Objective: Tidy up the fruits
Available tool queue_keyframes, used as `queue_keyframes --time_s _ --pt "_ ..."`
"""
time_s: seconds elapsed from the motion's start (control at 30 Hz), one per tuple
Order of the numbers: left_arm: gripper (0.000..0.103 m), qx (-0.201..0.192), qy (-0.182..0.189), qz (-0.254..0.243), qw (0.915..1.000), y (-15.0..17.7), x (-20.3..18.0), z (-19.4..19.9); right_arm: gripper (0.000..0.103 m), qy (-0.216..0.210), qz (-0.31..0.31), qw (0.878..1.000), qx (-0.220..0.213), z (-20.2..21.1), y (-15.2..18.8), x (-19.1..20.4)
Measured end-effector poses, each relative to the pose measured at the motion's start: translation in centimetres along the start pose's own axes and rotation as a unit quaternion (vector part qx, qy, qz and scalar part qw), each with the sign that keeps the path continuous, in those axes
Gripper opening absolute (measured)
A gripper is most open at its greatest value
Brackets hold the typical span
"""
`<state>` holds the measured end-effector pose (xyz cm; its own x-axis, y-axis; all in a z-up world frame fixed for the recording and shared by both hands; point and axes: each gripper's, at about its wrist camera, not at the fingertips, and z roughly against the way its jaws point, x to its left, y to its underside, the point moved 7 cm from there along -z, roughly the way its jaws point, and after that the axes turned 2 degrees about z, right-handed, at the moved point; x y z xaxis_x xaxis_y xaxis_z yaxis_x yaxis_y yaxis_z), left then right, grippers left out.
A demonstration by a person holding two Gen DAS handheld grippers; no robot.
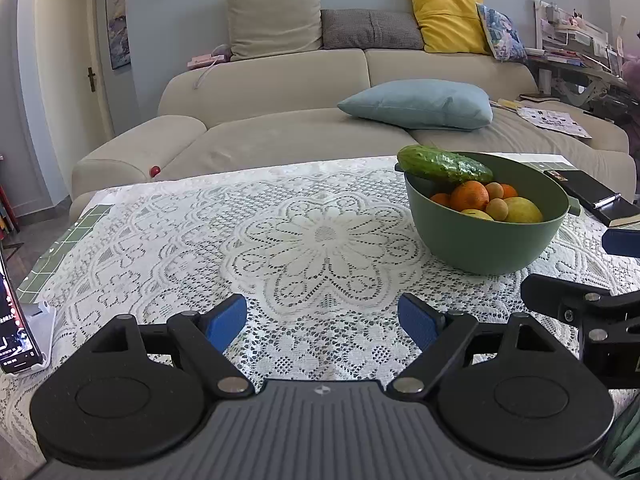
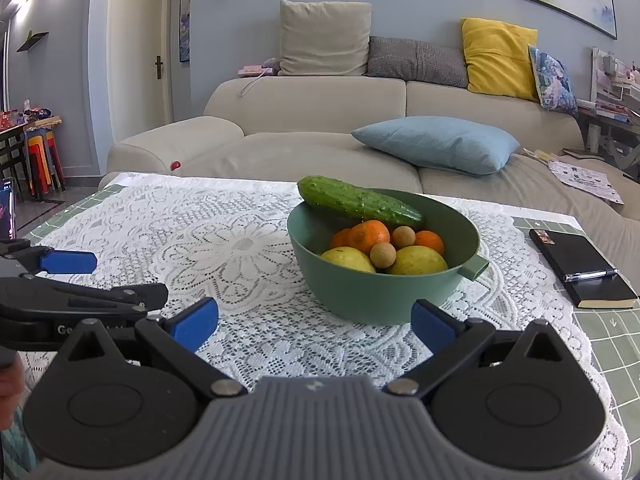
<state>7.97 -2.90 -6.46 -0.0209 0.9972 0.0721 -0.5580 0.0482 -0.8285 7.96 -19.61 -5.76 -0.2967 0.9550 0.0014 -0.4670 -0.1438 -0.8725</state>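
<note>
Both grippers are empty: the left gripper [image 1: 322, 322] and the right gripper [image 2: 314, 326] each have their jaws spread wide and hold nothing, poised low over the lace tablecloth [image 2: 240, 248] on the near side of the table. Just beyond the right gripper stands the green bowl [image 2: 384, 292]. Inside it lie two yellow fruits [image 2: 418, 262], several oranges [image 2: 368, 234] and two small brown round fruits [image 2: 383, 255]. A cucumber [image 2: 358, 200] rests across the bowl's far rim, tilted, partly overhanging. No loose fruit is seen on the cloth. Judged from this, gathering appears complete or nearly so; only the cucumber's seating might need correcting. To the right, a black notebook [image 2: 580, 268] with a pen lies apart, untouched. A sofa [image 2: 320, 100] stands behind.
</note>
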Motion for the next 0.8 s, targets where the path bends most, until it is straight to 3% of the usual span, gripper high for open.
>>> queue_keyframes --time_s 0.8 --pt "0.100 0.006 -0.003 0.013 0.9999 0.18 0.69 0.11 0.099 -0.003 0.007 1.000 0.008 -0.52 0.30 0.59"
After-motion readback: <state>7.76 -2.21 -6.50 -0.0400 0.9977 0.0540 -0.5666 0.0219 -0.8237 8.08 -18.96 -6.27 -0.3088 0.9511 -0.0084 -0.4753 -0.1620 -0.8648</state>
